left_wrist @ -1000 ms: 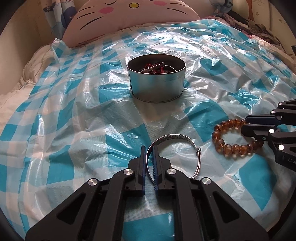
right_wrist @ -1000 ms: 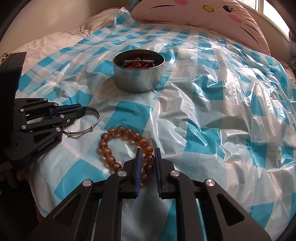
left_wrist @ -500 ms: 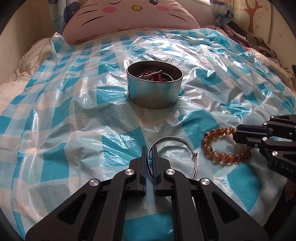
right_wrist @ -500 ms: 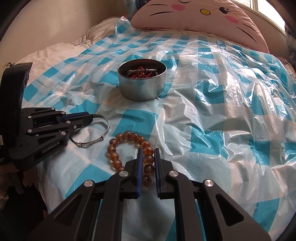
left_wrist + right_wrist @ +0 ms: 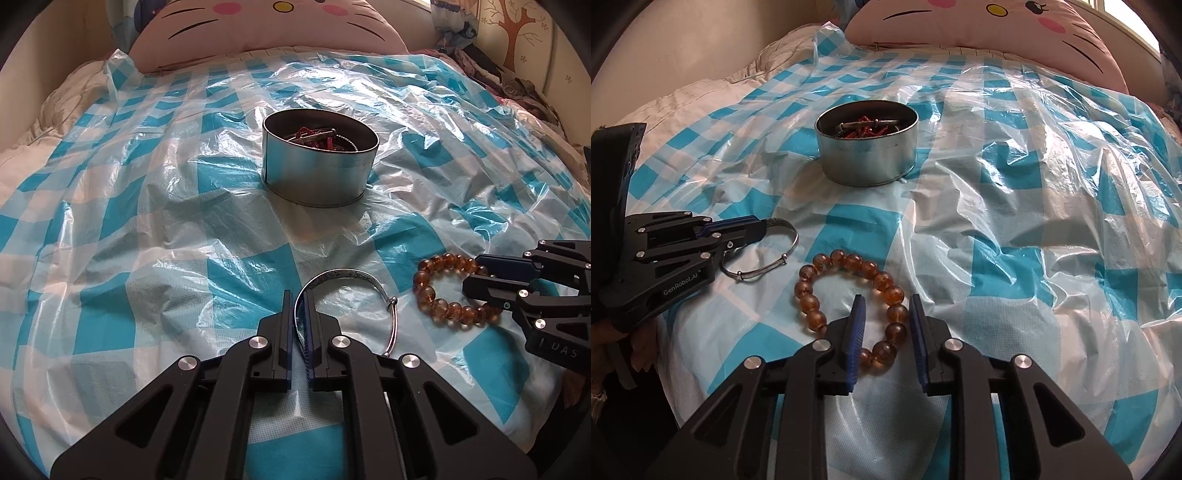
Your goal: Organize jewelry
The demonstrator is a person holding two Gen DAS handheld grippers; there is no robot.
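My left gripper (image 5: 298,295) is shut on a silver bangle (image 5: 354,277), which also shows in the right wrist view (image 5: 783,229). An amber bead bracelet (image 5: 846,295) lies on the checked plastic sheet, also seen in the left wrist view (image 5: 443,291). My right gripper (image 5: 886,301) is open, its fingers straddling the near side of the bead bracelet. A round metal tin (image 5: 319,162) holding red and metal jewelry stands farther back, also in the right wrist view (image 5: 868,142).
A blue and white checked plastic sheet (image 5: 129,229) covers the bed. A pink cat-face pillow (image 5: 266,26) lies at the head. Clothes are piled at the far right (image 5: 517,81). A wall (image 5: 683,44) runs along the left.
My right gripper has opened, where it was shut on the bead bracelet before. Both grippers have drawn back and tilted, so the tin sits farther off. The left stays shut on the bangle.
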